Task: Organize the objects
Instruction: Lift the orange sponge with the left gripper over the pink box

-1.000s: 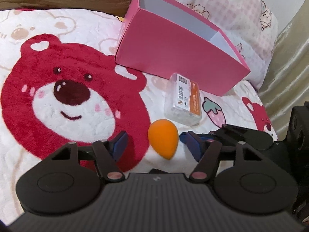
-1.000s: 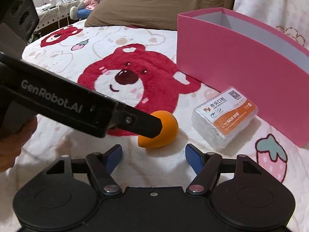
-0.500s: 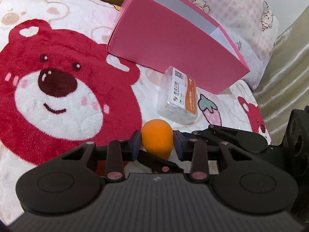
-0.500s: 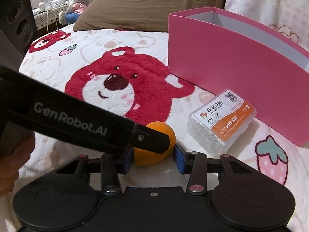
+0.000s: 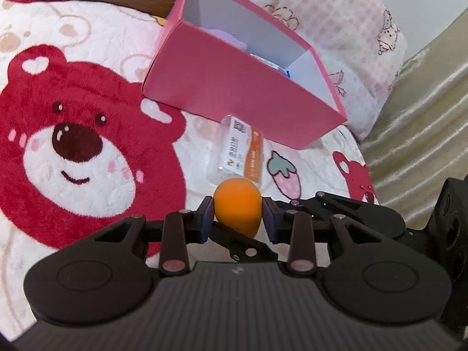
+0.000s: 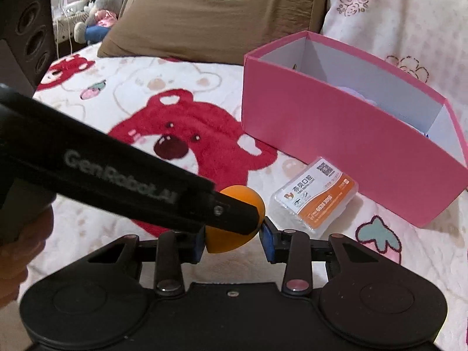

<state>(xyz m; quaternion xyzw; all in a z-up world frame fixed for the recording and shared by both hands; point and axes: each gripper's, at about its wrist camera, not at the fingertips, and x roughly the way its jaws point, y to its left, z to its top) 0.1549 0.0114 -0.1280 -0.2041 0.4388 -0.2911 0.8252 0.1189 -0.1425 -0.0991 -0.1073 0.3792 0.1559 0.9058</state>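
An orange egg-shaped sponge [image 5: 237, 204] is pinched by both grippers at once, just above the bear blanket. My left gripper [image 5: 237, 219] is shut on it, blue pads against its two sides. My right gripper [image 6: 233, 238] comes in from the other side; its jaws are closing and its pads press on the sponge [image 6: 228, 244]. In the right wrist view the left gripper's long black finger [image 6: 234, 216] crosses over the sponge and hides its middle. An open pink box [image 5: 234, 87] stands behind, with a lilac thing inside.
A clear plastic case with an orange and white label [image 6: 316, 196] lies on the blanket between the sponge and the pink box [image 6: 336, 134]. A brown pillow [image 6: 219, 14] and a pink patterned pillow [image 5: 351, 29] lie behind the box. A person's hand [image 6: 17, 251] shows at the left edge.
Both grippers went from open around the sponge to shut on it. They then rose a little, taking the sponge off the blanket. The box's inside has come into view.
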